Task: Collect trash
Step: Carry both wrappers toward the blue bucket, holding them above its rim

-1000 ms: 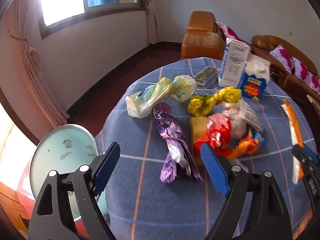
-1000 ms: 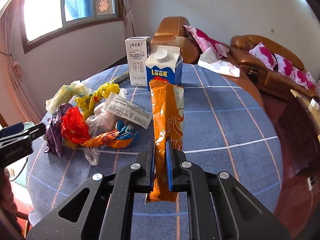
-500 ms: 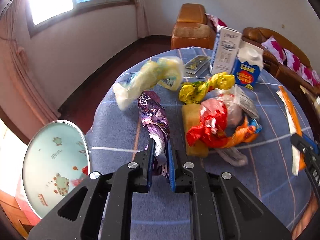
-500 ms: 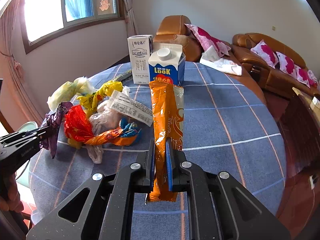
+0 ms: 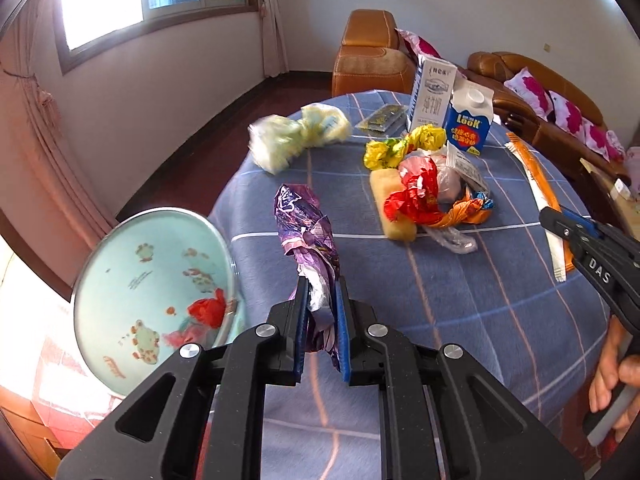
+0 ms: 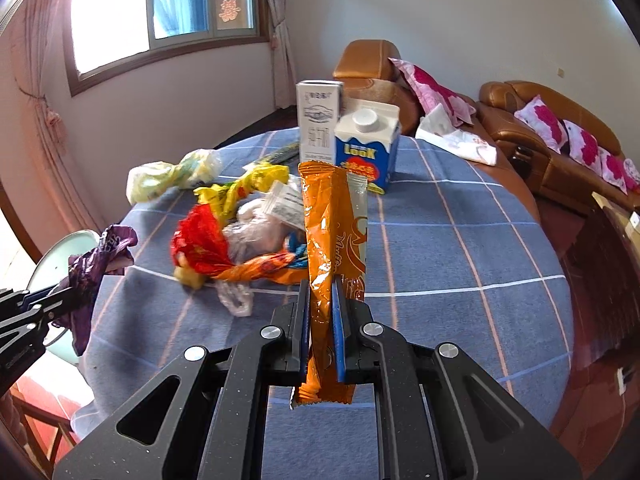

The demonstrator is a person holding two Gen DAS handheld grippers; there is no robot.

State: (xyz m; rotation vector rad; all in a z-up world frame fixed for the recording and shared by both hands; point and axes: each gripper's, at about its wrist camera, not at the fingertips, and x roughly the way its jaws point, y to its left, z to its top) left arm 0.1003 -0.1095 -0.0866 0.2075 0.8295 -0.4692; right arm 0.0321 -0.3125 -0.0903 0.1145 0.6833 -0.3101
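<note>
Left tongs (image 5: 322, 312) pinch purple wrapper (image 5: 306, 224) — basin (image 5: 120, 264) at 9 o'clock; right tongs (image 6: 320, 320) clamp orange wrapper (image 6: 332, 224).

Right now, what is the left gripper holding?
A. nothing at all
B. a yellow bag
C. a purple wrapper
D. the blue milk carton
C: the left gripper is shut on the purple wrapper, lifted off the table. The right gripper is pinching an orange wrapper.
</note>
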